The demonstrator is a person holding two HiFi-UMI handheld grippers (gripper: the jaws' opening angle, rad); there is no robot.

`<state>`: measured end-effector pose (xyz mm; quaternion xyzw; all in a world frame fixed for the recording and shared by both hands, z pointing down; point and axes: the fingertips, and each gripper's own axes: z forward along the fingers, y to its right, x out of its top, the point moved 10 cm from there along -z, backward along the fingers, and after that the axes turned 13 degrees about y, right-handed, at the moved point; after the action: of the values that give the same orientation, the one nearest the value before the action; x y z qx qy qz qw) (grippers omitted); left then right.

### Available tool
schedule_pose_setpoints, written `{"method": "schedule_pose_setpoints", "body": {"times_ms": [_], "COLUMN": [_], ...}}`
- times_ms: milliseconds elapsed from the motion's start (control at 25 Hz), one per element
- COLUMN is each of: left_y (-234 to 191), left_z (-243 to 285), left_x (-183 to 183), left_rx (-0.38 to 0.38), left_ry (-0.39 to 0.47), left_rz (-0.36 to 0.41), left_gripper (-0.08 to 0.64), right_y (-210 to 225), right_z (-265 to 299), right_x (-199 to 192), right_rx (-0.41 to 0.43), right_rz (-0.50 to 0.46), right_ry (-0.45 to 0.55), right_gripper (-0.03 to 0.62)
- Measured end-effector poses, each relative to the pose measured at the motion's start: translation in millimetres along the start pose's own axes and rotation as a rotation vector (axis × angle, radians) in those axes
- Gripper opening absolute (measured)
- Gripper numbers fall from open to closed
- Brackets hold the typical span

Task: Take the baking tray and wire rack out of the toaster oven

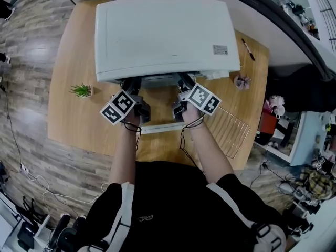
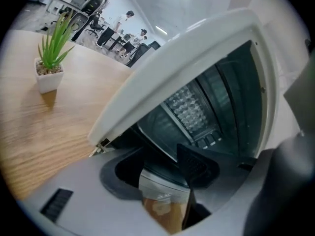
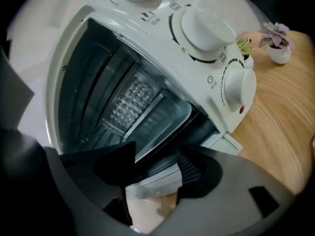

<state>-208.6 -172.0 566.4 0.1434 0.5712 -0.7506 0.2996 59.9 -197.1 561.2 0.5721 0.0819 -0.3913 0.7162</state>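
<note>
The white toaster oven [image 1: 163,35] stands on the wooden table with its door [image 1: 157,127] folded down. The wire rack [image 1: 231,130] lies on the table to the right of the door. Inside the dark cavity the baking tray [image 3: 157,117] sits low on the rails [image 2: 189,109]. Both grippers hover over the door at the oven's mouth, the left gripper [image 1: 132,85] [image 2: 160,173] and the right gripper [image 1: 185,83] [image 3: 156,171] side by side. Each has its jaws wide apart. A silvery strip [image 3: 150,183] at the mouth shows between the jaws; no pad presses on it.
A small green plant in a white pot [image 1: 81,91] [image 2: 51,65] stands left of the oven. A purple-leaved pot [image 1: 242,81] [image 3: 278,41] and a pen [image 1: 248,50] are on the right. The oven's knobs [image 3: 238,85] sit on its right side.
</note>
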Motion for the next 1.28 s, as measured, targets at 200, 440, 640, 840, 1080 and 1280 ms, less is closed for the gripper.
{"method": "schedule_pose_setpoints", "body": {"times_ms": [200, 440, 640, 840, 1080, 1280], "left_y": [-3.6, -1.3, -2.4, -4.5, -7.2, -8.5], "left_z": [9.4, 8.9, 3.3, -11.9, -29.3, -41.8], "left_x": [0.1, 3.8, 2.2, -2.6, -10.5, -15.1], "left_rx": [0.004, -0.019, -0.023, -0.025, -0.036, -0.034], "left_ry": [0.006, 0.029, 0.001, -0.026, -0.032, -0.046], "left_rz": [-0.04, 0.015, 0.03, 0.034, 0.038, 0.04], "left_gripper": [0.215, 0.144, 0.143, 0.144, 0.143, 0.143], "right_y": [2.2, 0.2, 0.5, 4.0, 6.9, 9.0], "right_z": [13.4, 17.3, 10.8, -3.6, -20.5, -32.8], "right_x": [0.0, 5.0, 2.3, -3.2, -9.5, -14.1], "right_rx": [-0.024, -0.004, -0.012, -0.017, -0.017, -0.018], "right_rz": [0.029, 0.024, 0.024, 0.03, 0.027, 0.032], "right_ry": [0.007, 0.01, 0.003, -0.007, -0.016, -0.024], "right_gripper": [0.263, 0.144, 0.142, 0.143, 0.146, 0.146]}}
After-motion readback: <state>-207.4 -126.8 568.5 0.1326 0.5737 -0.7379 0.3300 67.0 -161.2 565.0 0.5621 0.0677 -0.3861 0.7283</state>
